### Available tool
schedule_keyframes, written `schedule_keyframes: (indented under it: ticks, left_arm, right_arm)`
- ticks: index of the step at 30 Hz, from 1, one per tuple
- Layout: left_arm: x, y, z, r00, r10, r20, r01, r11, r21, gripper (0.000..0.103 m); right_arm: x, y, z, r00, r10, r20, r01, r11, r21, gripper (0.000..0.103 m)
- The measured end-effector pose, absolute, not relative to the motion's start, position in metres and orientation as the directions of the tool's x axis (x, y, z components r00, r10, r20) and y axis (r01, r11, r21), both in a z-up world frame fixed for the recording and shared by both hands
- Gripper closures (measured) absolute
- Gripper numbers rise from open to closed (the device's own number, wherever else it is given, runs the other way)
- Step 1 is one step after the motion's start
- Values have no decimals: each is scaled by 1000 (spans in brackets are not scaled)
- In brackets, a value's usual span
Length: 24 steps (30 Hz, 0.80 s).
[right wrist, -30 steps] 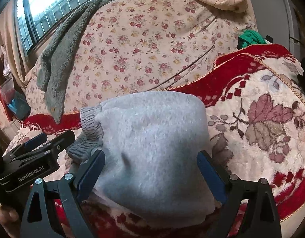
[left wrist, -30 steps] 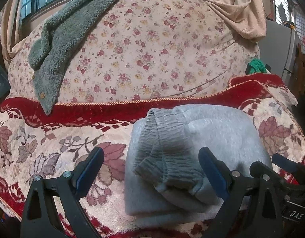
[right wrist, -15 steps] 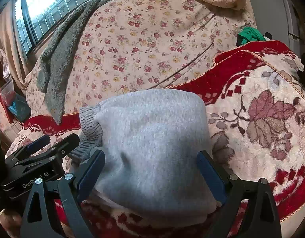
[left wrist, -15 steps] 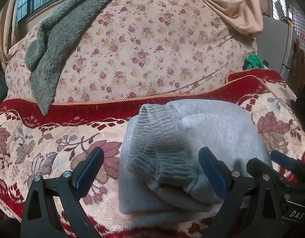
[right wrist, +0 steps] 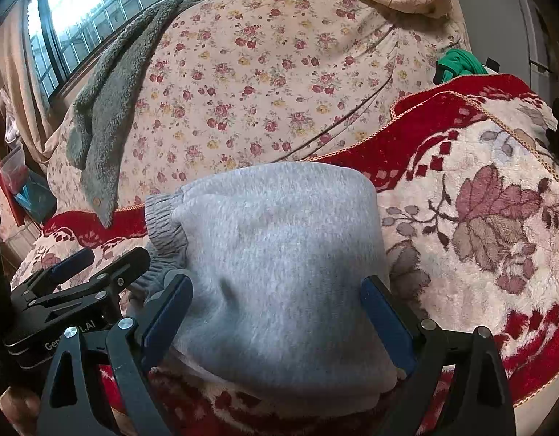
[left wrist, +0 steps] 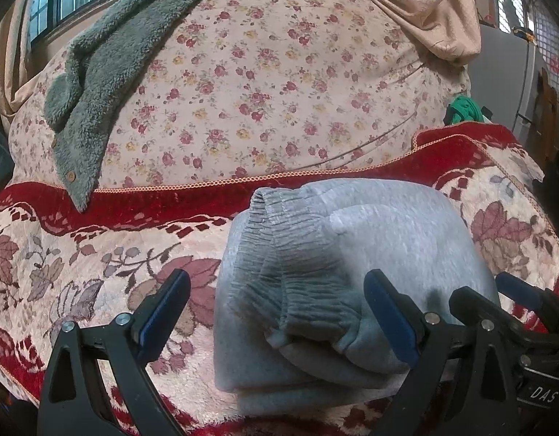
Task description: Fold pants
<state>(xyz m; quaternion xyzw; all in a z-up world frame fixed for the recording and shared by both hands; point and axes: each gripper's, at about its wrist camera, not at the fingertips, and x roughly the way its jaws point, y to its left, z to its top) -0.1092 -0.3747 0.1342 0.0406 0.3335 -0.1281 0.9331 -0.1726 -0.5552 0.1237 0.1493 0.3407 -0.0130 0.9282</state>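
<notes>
The grey pants (left wrist: pixel 395 239) lie folded in a thick bundle on the red and cream floral blanket (left wrist: pixel 79 265), ribbed cuffs (left wrist: pixel 290 265) on top at the left. My left gripper (left wrist: pixel 279 312) is open, its blue-padded fingers straddling the cuff end near the front edge, holding nothing. The pants also fill the right wrist view (right wrist: pixel 279 247). My right gripper (right wrist: pixel 275 312) is open, its fingers either side of the bundle's near edge, empty. The left gripper's body (right wrist: pixel 72 290) shows at the left of the right wrist view, and the right gripper's body (left wrist: pixel 515 327) at the right of the left wrist view.
A pink floral-covered mound (left wrist: pixel 272 91) rises behind the blanket. A grey-green fleece garment (left wrist: pixel 97 83) hangs over its left side. A beige cloth (left wrist: pixel 435 11) drapes at top right, a green item (left wrist: pixel 464 109) lies at the right, and a window (right wrist: pixel 97 11) is behind.
Both grippers have stayed open and drifted slightly. The folded pants have kept their place and shape.
</notes>
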Motion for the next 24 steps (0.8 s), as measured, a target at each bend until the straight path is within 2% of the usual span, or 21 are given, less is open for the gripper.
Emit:
schedule_keyframes:
  ticks: [24]
  left_arm:
    - [-110, -379, 130, 739, -215, -639, 273, 962, -8, 7]
  right_arm:
    - [-172, -557, 123, 768, 79, -636, 124, 955, 269, 6]
